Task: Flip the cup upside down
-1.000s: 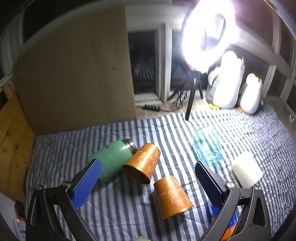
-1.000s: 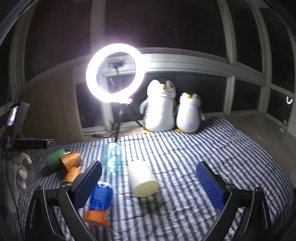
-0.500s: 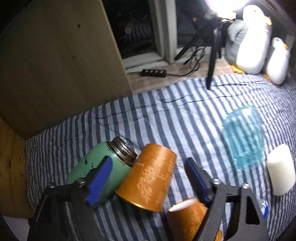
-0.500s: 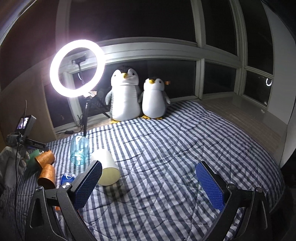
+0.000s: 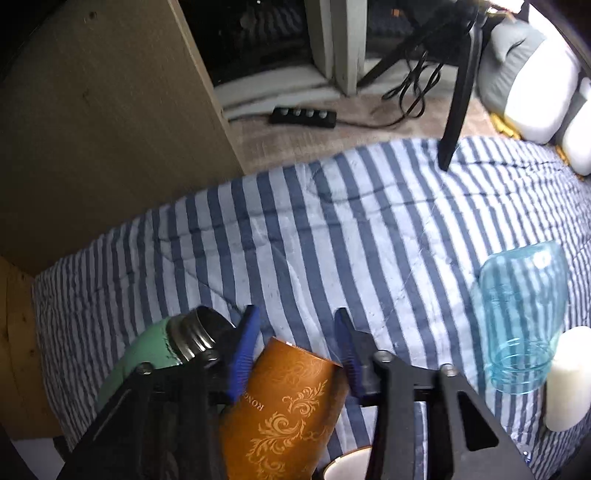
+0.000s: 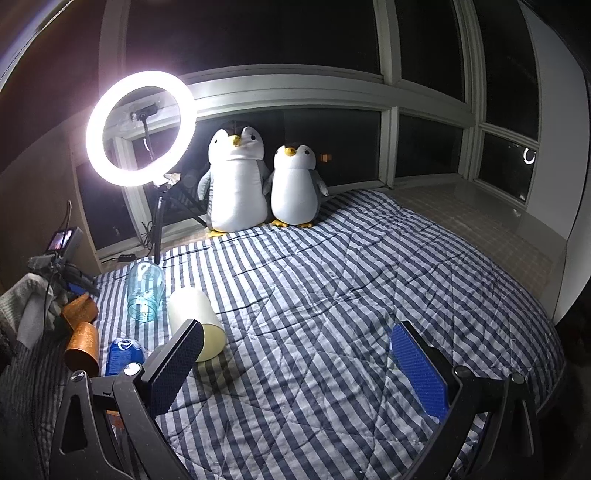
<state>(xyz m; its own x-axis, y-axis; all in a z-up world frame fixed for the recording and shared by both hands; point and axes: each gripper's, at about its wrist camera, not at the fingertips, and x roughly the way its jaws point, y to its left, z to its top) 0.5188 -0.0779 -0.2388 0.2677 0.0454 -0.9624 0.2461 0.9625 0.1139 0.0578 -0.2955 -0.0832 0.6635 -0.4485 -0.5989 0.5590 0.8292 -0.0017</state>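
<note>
The left gripper [image 5: 295, 343] sits low over the striped bedspread [image 5: 332, 236], its two blue pads on either side of the closed end of an orange cup [image 5: 284, 410] that lies on its side. The pads look pressed against the cup's sides, so the tool seems clenched on it, though the contact on the right pad is partly hidden by the cup's edge. Just left of the cup lies a green bottle [image 5: 147, 350] with a metal neck, touching or nearly touching the left pad. At the bottom edge, the pale rim of a second orange cup [image 5: 347, 465] peeks out below the held one. Further right stands a clear blue glass [image 5: 524, 321], mouth down, with a white cup [image 5: 569, 380] lying just beside it. Beyond the bedspread are a black power strip [image 5: 303, 116], a tripod leg [image 5: 458, 99] and a wooden panel [image 5: 103, 110].

The right gripper [image 6: 295, 369] hangs released over a bare stretch of bedspread, its pads wide apart and holding nothing. Near its left pad lies the white cup [image 6: 195, 325], with a blue can [image 6: 123, 354] beside it, then the blue glass [image 6: 146, 291] and the two orange cups [image 6: 79, 312] by the left gripper. At the far side stand a lit ring light [image 6: 140, 123] and two plush penguins [image 6: 236, 184] against the dark window [image 6: 258, 33].
</note>
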